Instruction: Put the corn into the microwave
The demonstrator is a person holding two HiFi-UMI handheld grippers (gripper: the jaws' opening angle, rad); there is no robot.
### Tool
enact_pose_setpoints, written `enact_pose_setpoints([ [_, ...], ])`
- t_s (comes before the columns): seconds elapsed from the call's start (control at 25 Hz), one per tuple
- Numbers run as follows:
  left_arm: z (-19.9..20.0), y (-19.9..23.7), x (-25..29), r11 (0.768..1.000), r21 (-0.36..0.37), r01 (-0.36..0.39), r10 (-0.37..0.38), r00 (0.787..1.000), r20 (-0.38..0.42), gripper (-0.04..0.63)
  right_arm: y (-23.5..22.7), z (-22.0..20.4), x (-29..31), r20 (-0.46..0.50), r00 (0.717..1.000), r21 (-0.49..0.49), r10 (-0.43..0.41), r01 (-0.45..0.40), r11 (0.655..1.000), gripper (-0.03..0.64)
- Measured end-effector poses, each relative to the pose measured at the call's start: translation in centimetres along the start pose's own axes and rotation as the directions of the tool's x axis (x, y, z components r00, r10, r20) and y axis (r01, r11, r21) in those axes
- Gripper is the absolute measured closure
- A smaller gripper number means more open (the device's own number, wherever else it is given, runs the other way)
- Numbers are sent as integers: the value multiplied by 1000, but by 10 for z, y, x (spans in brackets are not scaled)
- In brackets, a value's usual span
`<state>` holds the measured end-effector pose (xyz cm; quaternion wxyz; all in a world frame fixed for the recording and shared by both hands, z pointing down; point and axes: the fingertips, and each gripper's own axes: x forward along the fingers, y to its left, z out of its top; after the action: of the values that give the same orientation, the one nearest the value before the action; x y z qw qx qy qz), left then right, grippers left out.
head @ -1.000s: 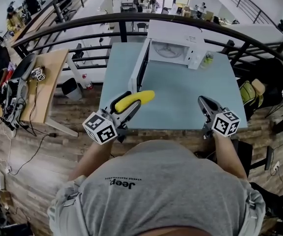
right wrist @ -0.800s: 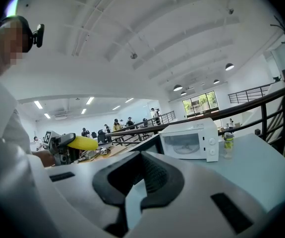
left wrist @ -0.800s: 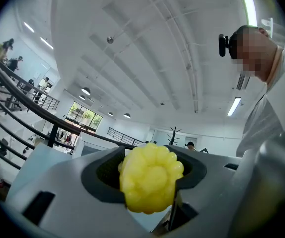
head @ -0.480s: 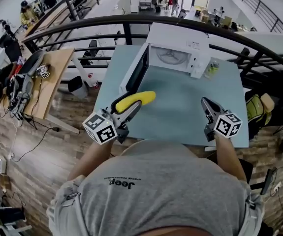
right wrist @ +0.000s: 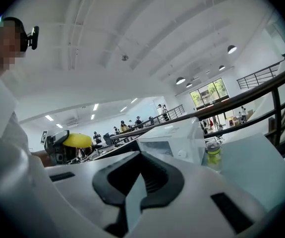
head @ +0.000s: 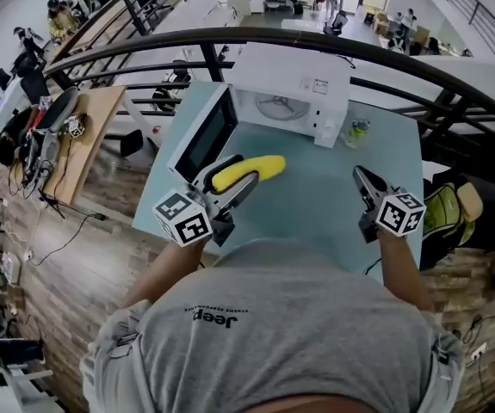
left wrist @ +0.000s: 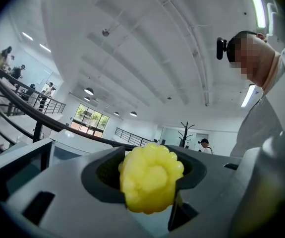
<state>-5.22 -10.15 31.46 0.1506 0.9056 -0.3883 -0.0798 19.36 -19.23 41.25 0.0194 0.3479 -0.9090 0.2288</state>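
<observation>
Gripping the corn [head: 249,171]: the left gripper [head: 232,183] is clenched on the yellow cob, which lies lengthwise between its 2 jaws, the far end poking out past the tips.
Corn's place: in the air over the near left part of the pale blue table [head: 316,203], just in front of the open door [head: 202,133] and not inside the oven.
Left gripper view: the cob's knobbly end [left wrist: 151,177] fills the hollow between the dark pads, and both press on it.
Right gripper [head: 364,181]: jaws closed together with nothing between them, held over the table's near right side, well apart from the corn.
Microwave [head: 292,84]: white, at the table's far edge, door swung out to the left, glass turntable [head: 275,106] showing inside.
Bottle [head: 356,132]: 1 small greenish bottle, upright, just right of the microwave.
Railing [head: 144,46]: a dark curved rail runs behind the table.
</observation>
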Motion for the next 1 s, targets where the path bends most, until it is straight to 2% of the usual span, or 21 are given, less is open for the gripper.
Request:
enact_pose_setpoints([
  [0.32, -14, 3, 57, 999, -26, -42, 40, 998, -55, 344, -54, 4, 4, -6, 999, 39, 42, -42, 998, 598],
  [0.64, -20, 32, 63, 997, -52, -56, 51, 994, -91, 344, -65, -14, 34, -25, 999, 91, 45, -43, 995, 598],
  [0.8, -23, 61, 58, 997, -75, -28, 19, 994, -110, 344, -50, -19, 60, -29, 999, 85, 30, -27, 996, 598],
  [1.0, -32, 109, 55, 987, -153, 56, -74, 991, -115, 344, -34, -33, 89, -56, 996, 105, -70, 75, 992, 598],
])
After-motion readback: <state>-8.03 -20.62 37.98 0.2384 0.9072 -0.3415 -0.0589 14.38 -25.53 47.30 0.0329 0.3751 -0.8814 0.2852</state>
